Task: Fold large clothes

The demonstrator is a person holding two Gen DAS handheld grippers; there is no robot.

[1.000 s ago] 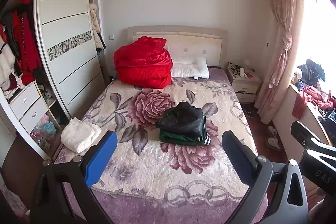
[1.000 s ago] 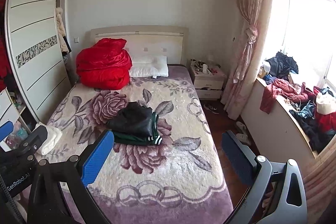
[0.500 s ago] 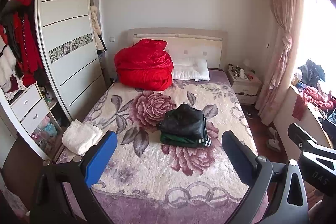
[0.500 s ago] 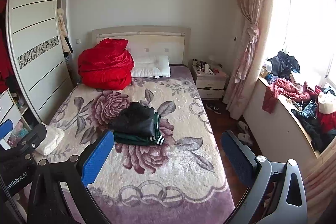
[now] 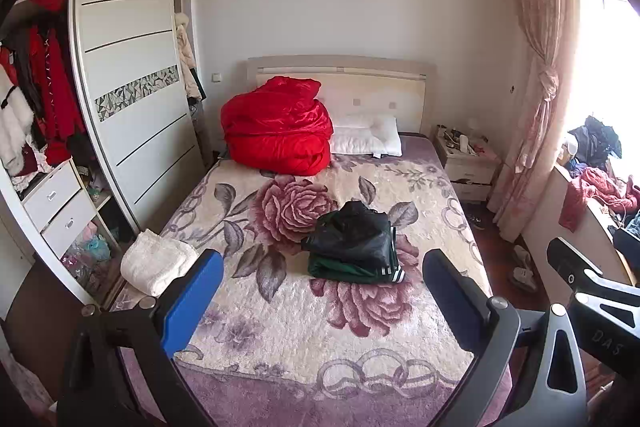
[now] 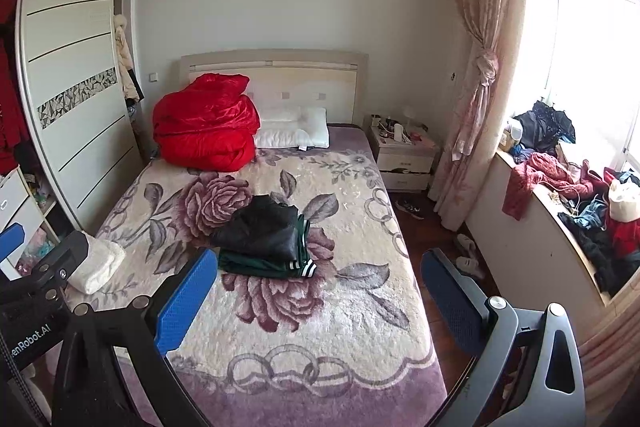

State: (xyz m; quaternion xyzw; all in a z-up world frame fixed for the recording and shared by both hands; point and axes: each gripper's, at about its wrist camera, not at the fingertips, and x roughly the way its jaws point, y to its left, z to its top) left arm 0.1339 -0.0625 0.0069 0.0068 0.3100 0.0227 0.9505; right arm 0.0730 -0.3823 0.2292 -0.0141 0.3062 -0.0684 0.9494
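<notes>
A folded black jacket (image 5: pixel 352 233) lies on a folded dark green garment with white stripes (image 5: pixel 360 269) in the middle of the bed (image 5: pixel 280 339). The same stack shows in the right wrist view, black jacket (image 6: pixel 260 229) over green garment (image 6: pixel 276 265). My left gripper (image 5: pixel 320 299) is open and empty, held above the foot of the bed, well short of the stack. My right gripper (image 6: pixel 316 301) is open and empty, also near the foot of the bed. A heap of loose clothes (image 6: pixel 580 195) lies on the window ledge at right.
A red quilt (image 5: pixel 276 131) and white pillow (image 5: pixel 366 139) sit at the headboard. A folded white towel (image 5: pixel 156 261) lies at the bed's left edge. A wardrobe (image 5: pixel 128 87) stands left, a nightstand (image 5: pixel 466 163) and curtain (image 5: pixel 536 87) right. Shoes (image 6: pixel 466 255) lie on the floor.
Both grippers have drifted slightly back and up from the bed. The view has shifted a little. Both stay open and empty. The clothes have not moved.
</notes>
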